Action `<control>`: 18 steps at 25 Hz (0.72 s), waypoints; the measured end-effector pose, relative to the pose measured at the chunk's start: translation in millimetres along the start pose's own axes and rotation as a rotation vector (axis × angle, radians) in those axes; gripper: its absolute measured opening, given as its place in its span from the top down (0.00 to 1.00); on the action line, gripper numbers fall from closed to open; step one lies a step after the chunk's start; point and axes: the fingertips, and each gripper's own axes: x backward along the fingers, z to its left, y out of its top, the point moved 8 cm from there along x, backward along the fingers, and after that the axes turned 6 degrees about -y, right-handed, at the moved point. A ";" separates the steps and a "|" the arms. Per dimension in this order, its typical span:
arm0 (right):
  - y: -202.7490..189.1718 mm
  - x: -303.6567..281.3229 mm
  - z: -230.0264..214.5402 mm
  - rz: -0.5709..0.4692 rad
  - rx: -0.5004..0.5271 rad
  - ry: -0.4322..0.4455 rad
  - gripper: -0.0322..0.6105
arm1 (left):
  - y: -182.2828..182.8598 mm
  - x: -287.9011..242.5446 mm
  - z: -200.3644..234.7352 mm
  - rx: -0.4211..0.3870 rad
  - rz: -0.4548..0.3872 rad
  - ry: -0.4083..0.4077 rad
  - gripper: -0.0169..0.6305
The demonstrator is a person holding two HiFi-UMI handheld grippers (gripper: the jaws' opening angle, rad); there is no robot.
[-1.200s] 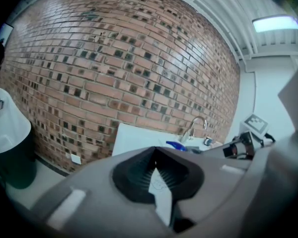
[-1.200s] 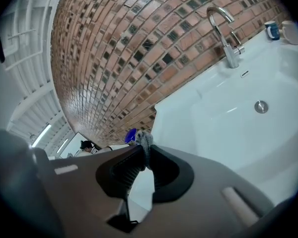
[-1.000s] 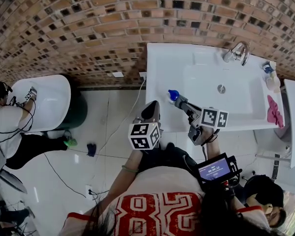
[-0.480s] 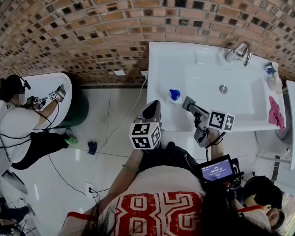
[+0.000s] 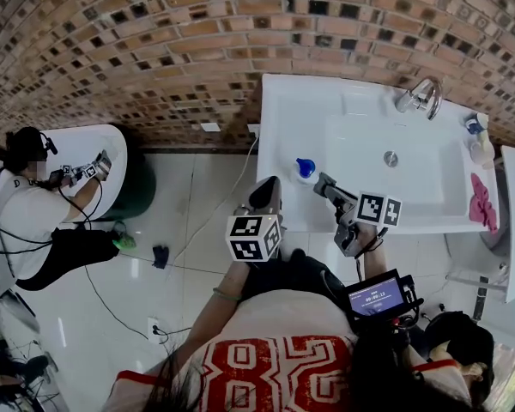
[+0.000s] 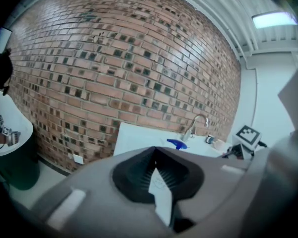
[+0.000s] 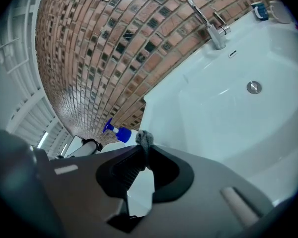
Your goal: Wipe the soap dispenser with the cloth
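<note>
The soap dispenser point(image 5: 305, 168), clear with a blue pump top, stands on the white sink counter point(image 5: 279, 118) at its front left, a little left of the frame's centre in the head view. The right gripper point(image 5: 324, 183) points at it from the lower right, tips just beside the bottle with a sliver of counter showing between them. In the right gripper view its jaws are clenched on a small wad of grey cloth point(image 7: 144, 138), which bunches up above the tips – the dispenser point(image 7: 118, 132) sits just left of the wad, and I cannot tell from this view whether they touch.

The left gripper point(image 5: 264, 194) is held lower and further left, over the floor in front of the counter's left edge and well apart from the bottle. Its own view shows the jaws pressed together with nothing between them, and beyond them the dispenser point(image 6: 176, 144) and the tap point(image 6: 196, 125).

The tap point(image 5: 421, 95) rises at the back of the basin in the upper right of the head view, the drain point(image 5: 390, 157) below it. A pink rag point(image 5: 479, 197) lies on the counter's far right edge – a second bottle point(image 5: 476, 140) stands above it.

At the far left, another person point(image 5: 26, 204) works at a white surface point(image 5: 90, 144).
</note>
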 end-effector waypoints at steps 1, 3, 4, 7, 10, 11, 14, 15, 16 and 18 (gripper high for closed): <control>-1.0 -2.9 -2.2 0.010 -0.002 -0.004 0.88 | -0.1 0.3 0.8 0.000 0.000 0.003 0.97; -4.2 -9.1 -7.2 0.032 -0.003 -0.016 0.88 | -0.2 1.3 2.5 0.002 -0.002 0.011 0.97; -5.9 -12.5 -9.8 0.045 -0.003 -0.024 0.88 | -0.1 2.0 3.6 0.003 -0.003 0.015 0.97; -9.6 -22.5 -17.8 0.084 0.010 -0.049 0.88 | -0.1 4.6 6.8 0.009 -0.005 0.033 0.97; -12.1 -31.2 -25.1 0.121 0.028 -0.073 0.88 | -0.4 7.1 9.9 0.013 -0.009 0.050 0.97; -13.1 -33.8 -27.5 0.132 0.030 -0.080 0.88 | -0.6 8.1 10.9 0.015 -0.009 0.056 0.97; -16.3 -39.3 -34.4 0.162 0.033 -0.098 0.88 | -0.9 10.4 12.6 0.019 -0.012 0.068 0.97; -17.3 -40.9 -36.3 0.170 0.034 -0.104 0.88 | -1.0 11.2 13.3 0.020 -0.013 0.072 0.97; -18.2 -42.5 -37.9 0.177 0.036 -0.109 0.88 | -1.1 12.0 14.2 0.021 -0.014 0.075 0.97; -20.5 -45.7 -40.9 0.190 0.043 -0.121 0.88 | -1.3 13.5 16.2 0.024 -0.015 0.081 0.97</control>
